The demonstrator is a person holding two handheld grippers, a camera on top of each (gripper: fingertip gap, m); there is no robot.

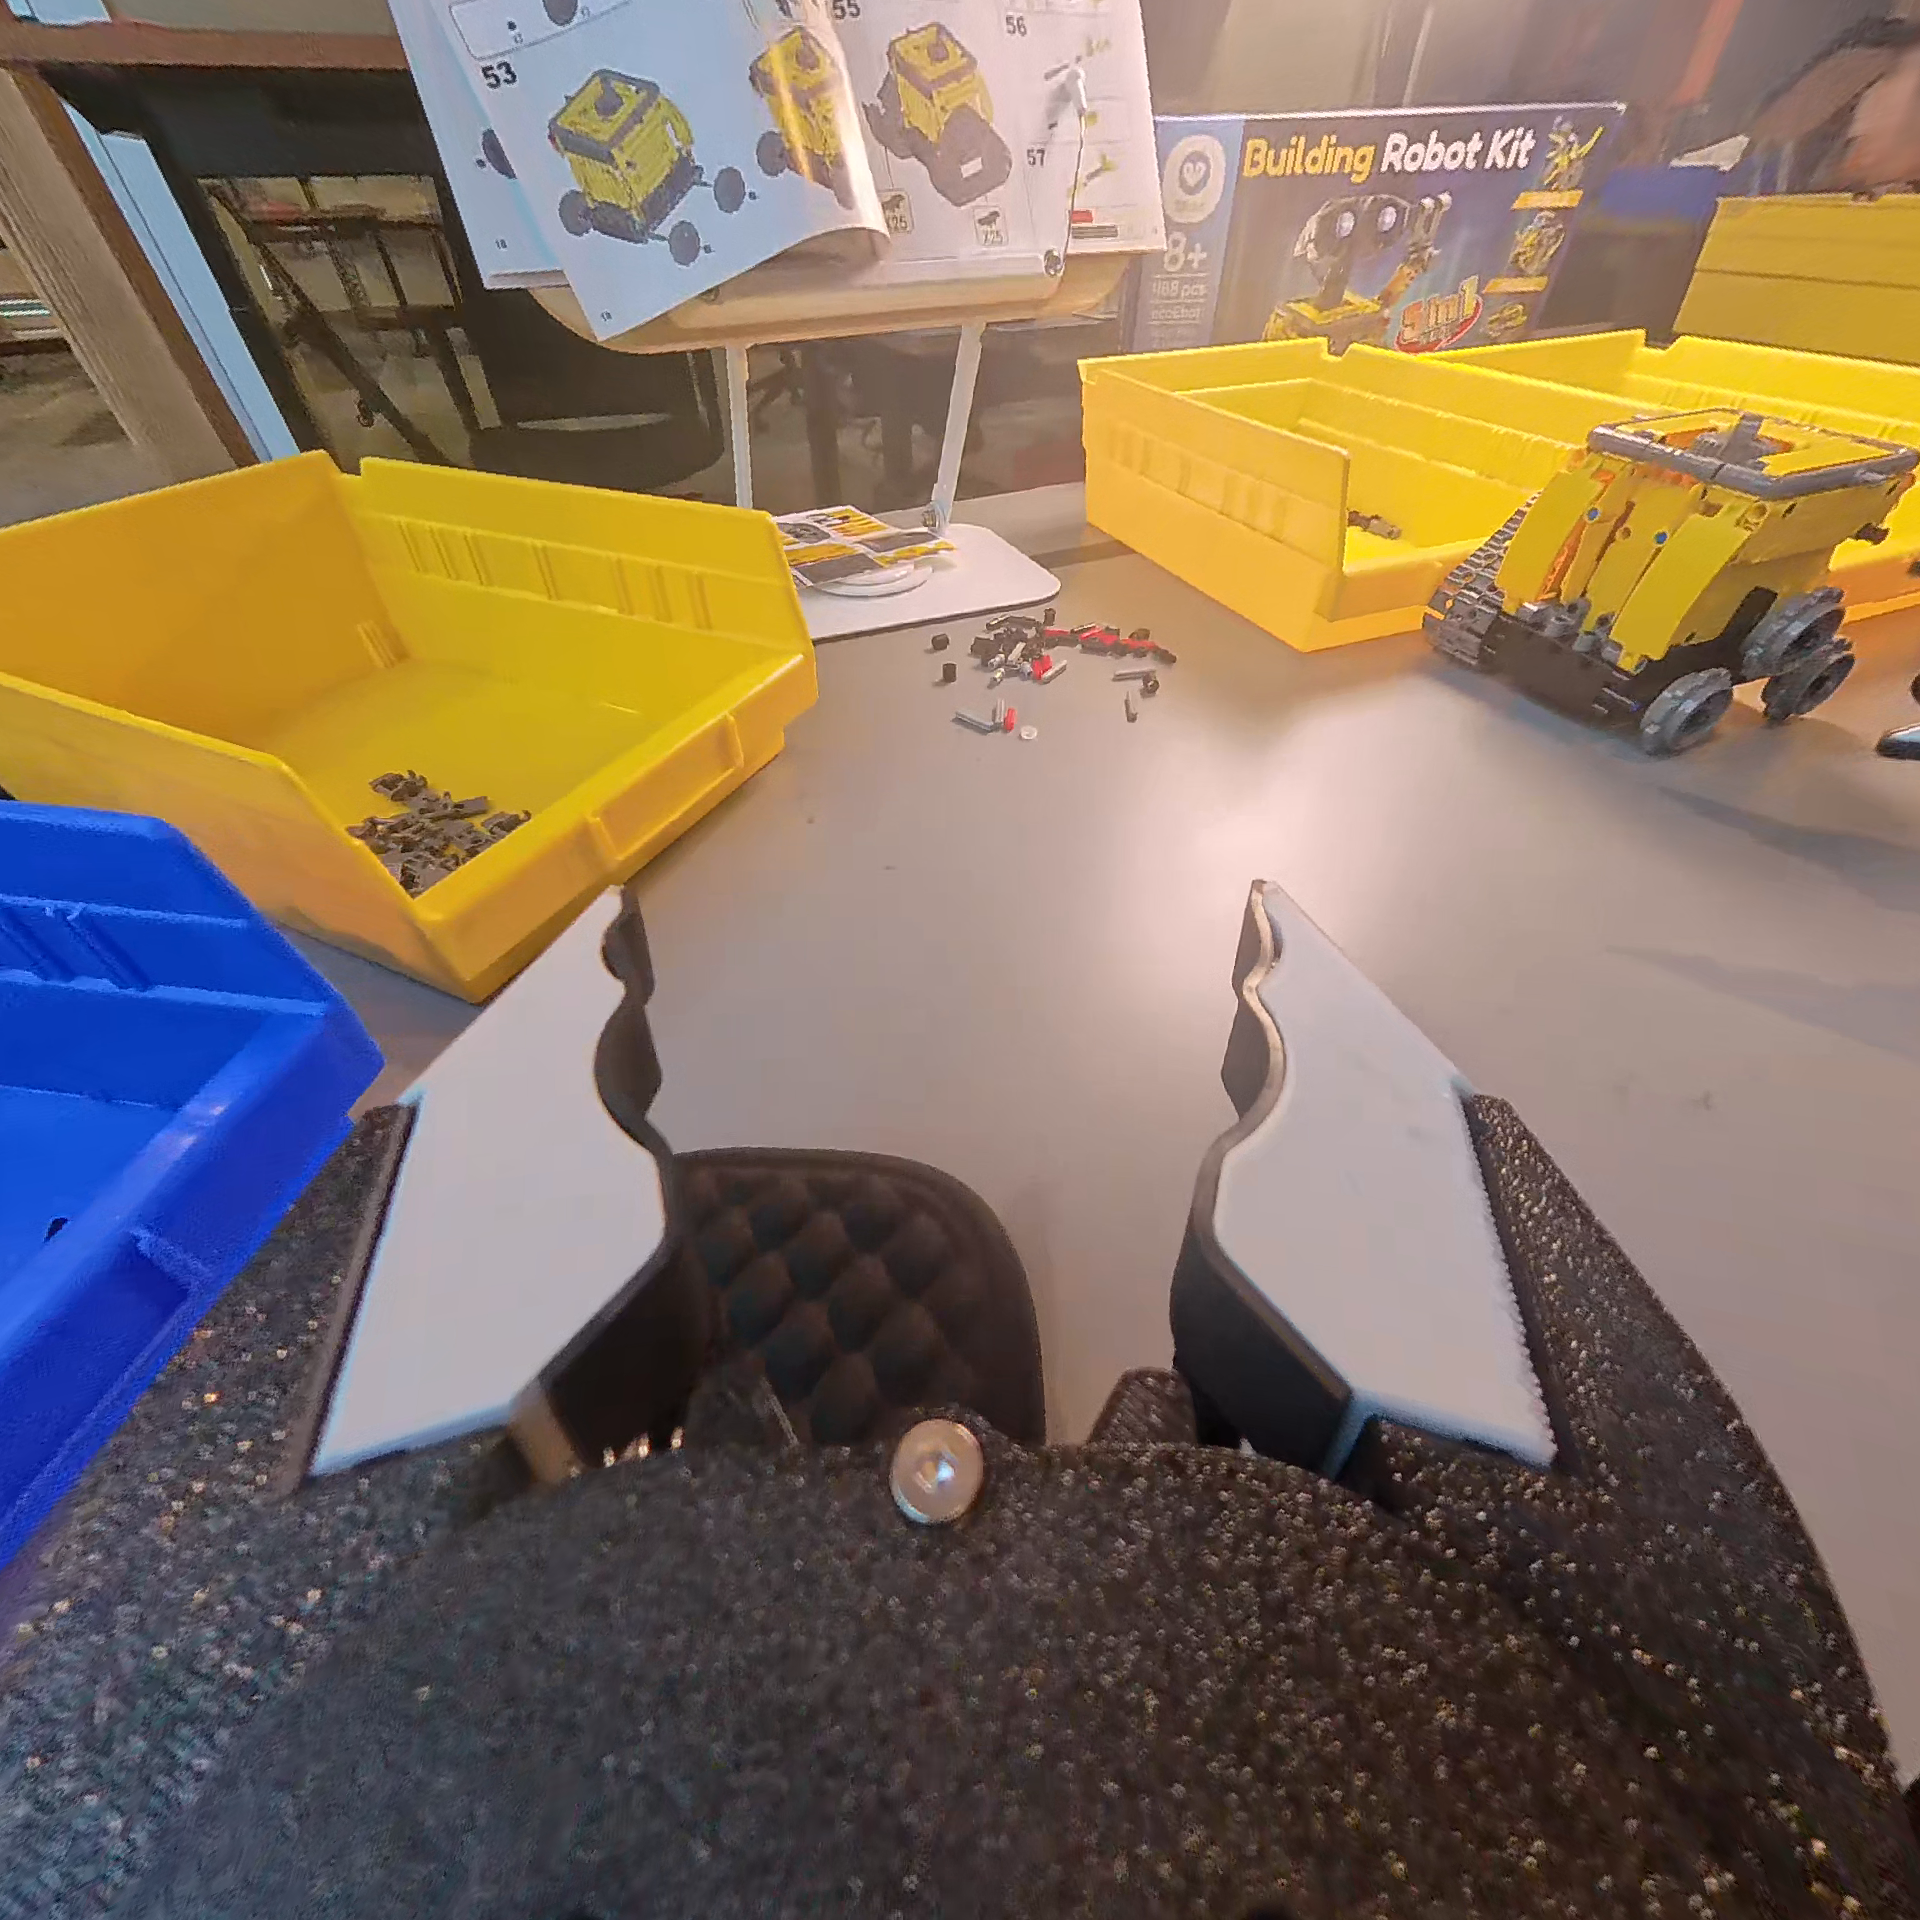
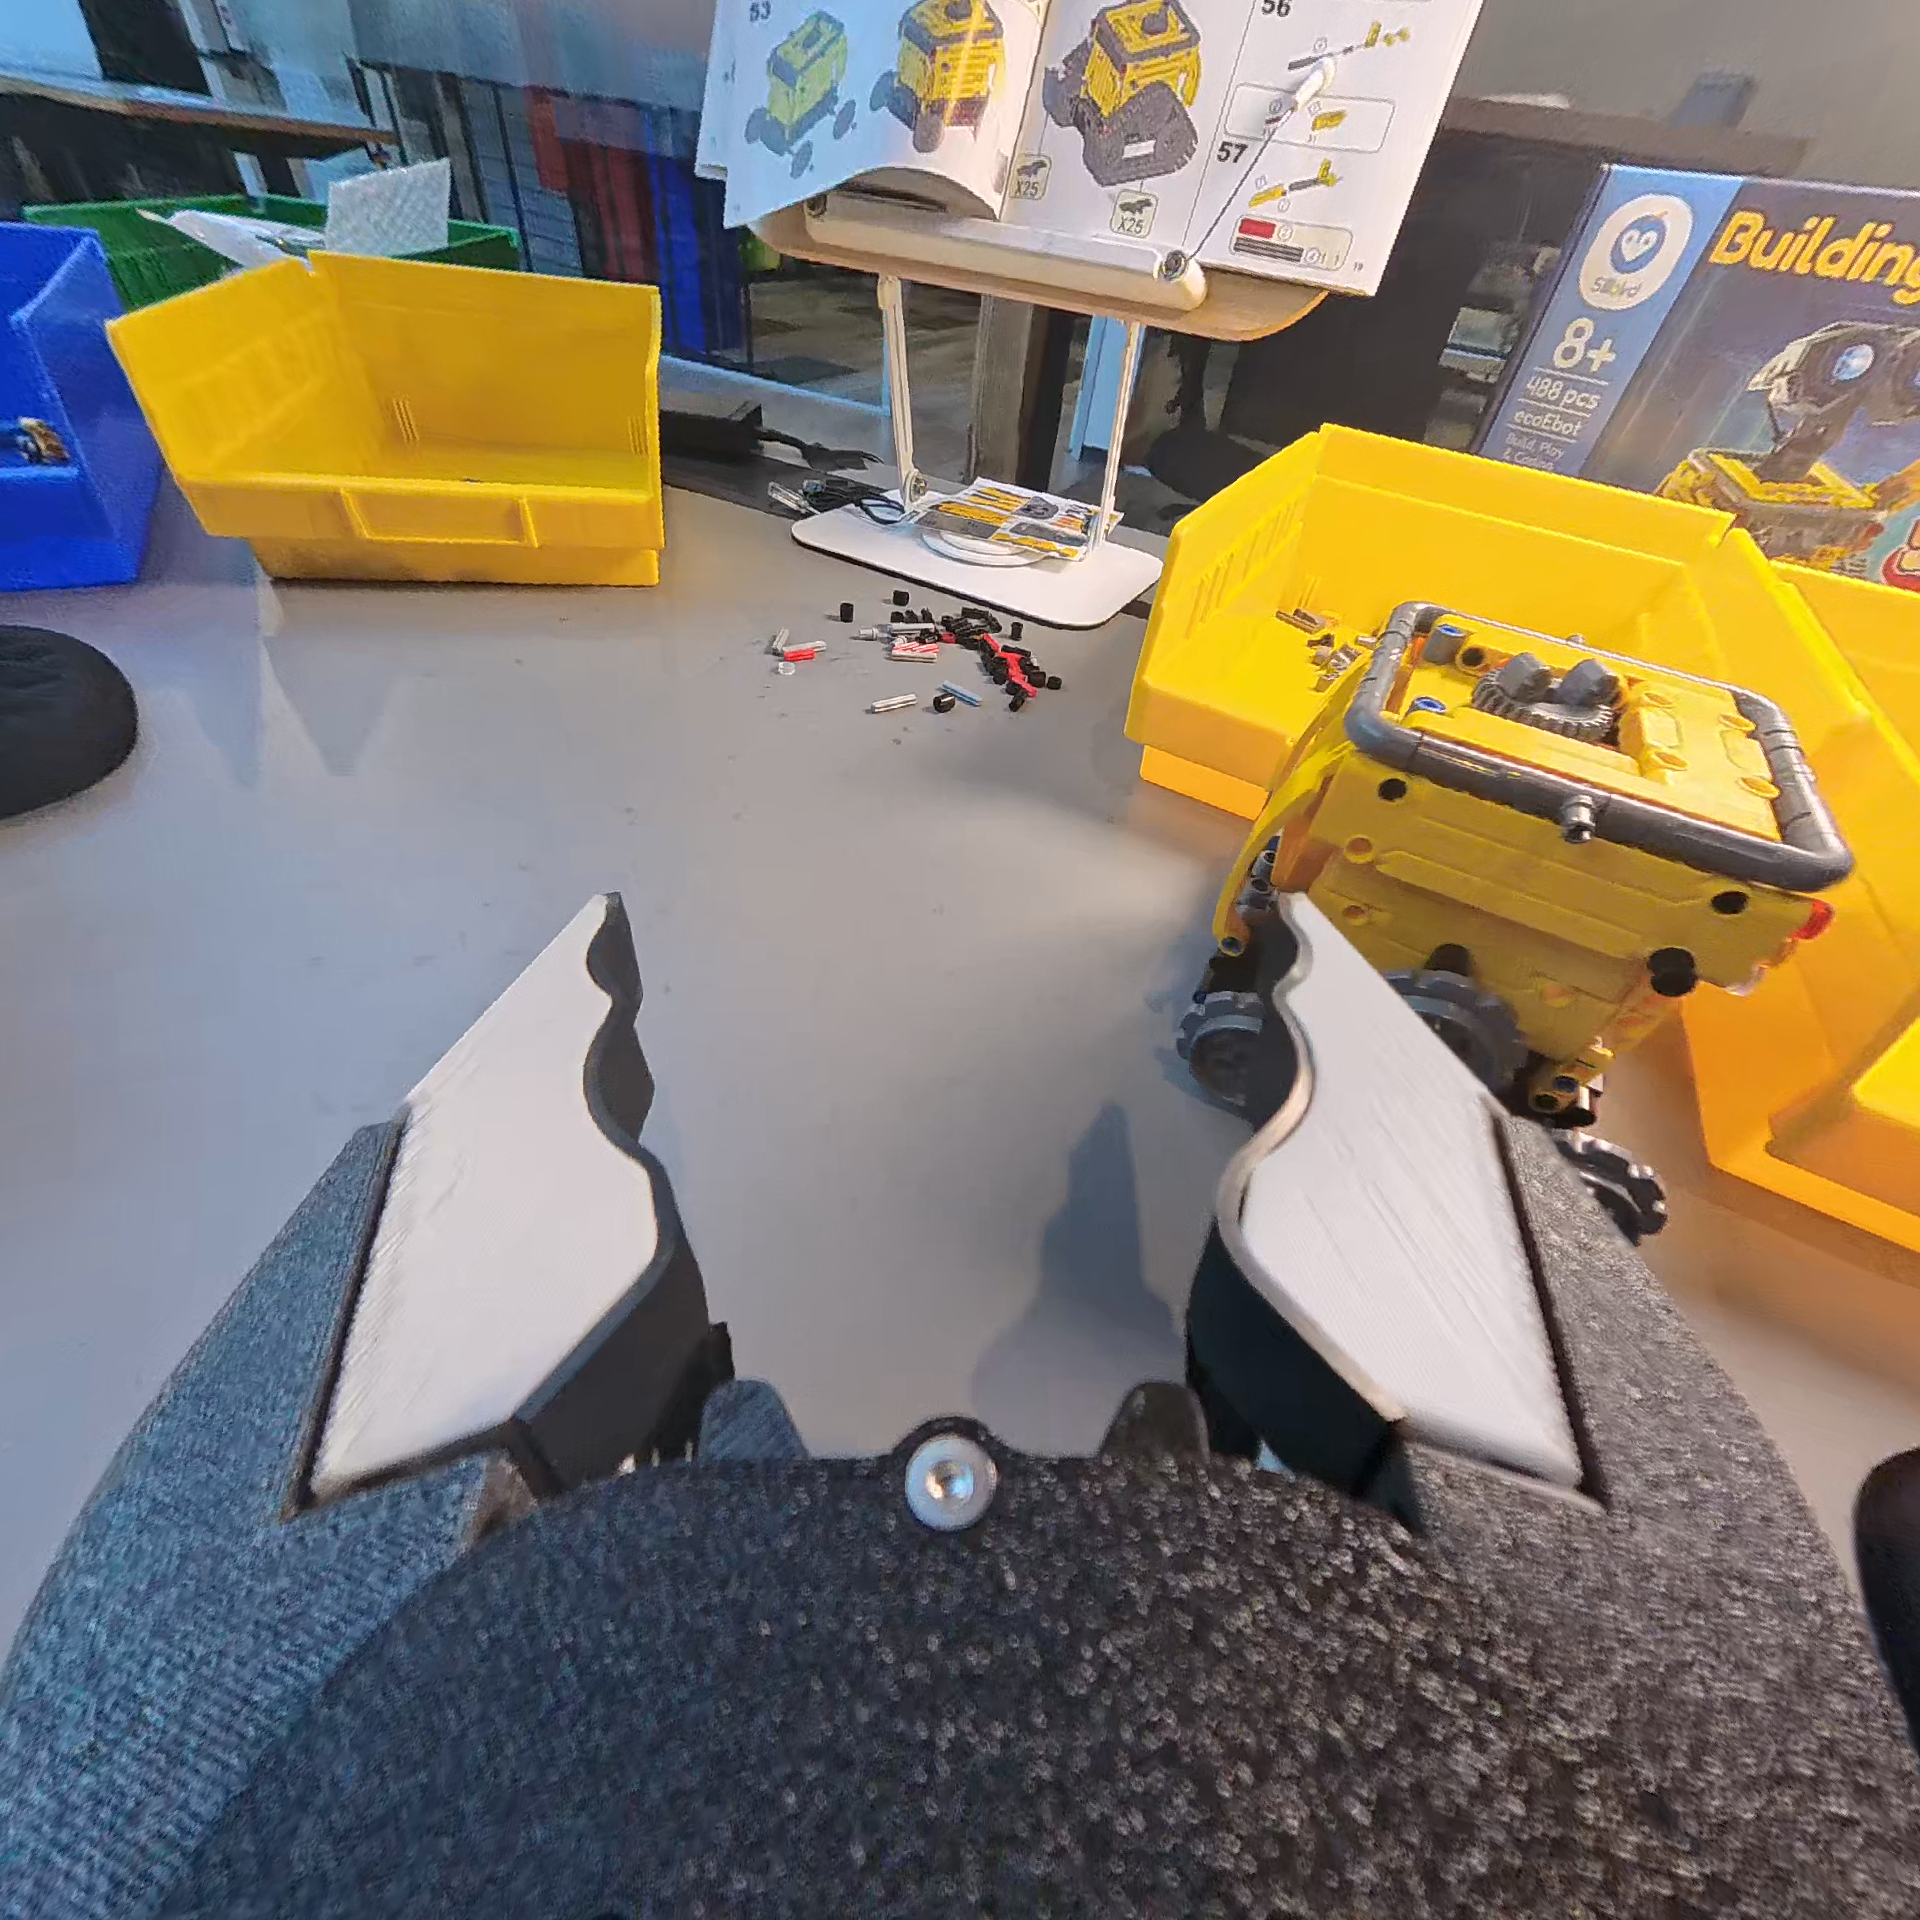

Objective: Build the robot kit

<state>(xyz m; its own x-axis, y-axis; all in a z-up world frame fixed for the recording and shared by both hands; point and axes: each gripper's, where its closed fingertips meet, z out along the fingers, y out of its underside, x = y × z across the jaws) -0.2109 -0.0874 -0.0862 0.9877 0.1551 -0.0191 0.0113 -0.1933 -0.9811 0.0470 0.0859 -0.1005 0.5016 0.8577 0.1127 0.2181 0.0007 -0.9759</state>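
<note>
Left gripper (image 1: 940, 935): fingers apart, empty, over bare table (image 1: 1039, 883); yellow bin (image 1: 665, 748) at 10 o'clock. Right gripper (image 2: 951, 945): fingers apart, empty; model (image 2: 1538, 862) at 2 o'clock, possibly touching right finger. Loose pins (image 2: 935, 655) lie at 12 o'clock, below the propped manual (image 2: 1091, 94).

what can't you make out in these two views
- Loose parts, both views: too small to identify.
- Model, right wrist view: lower front hidden by the right tool.
- Blue bin, left wrist view: cut off by the left edge.
- Kit box, right wrist view: cut off by the right edge.
</note>
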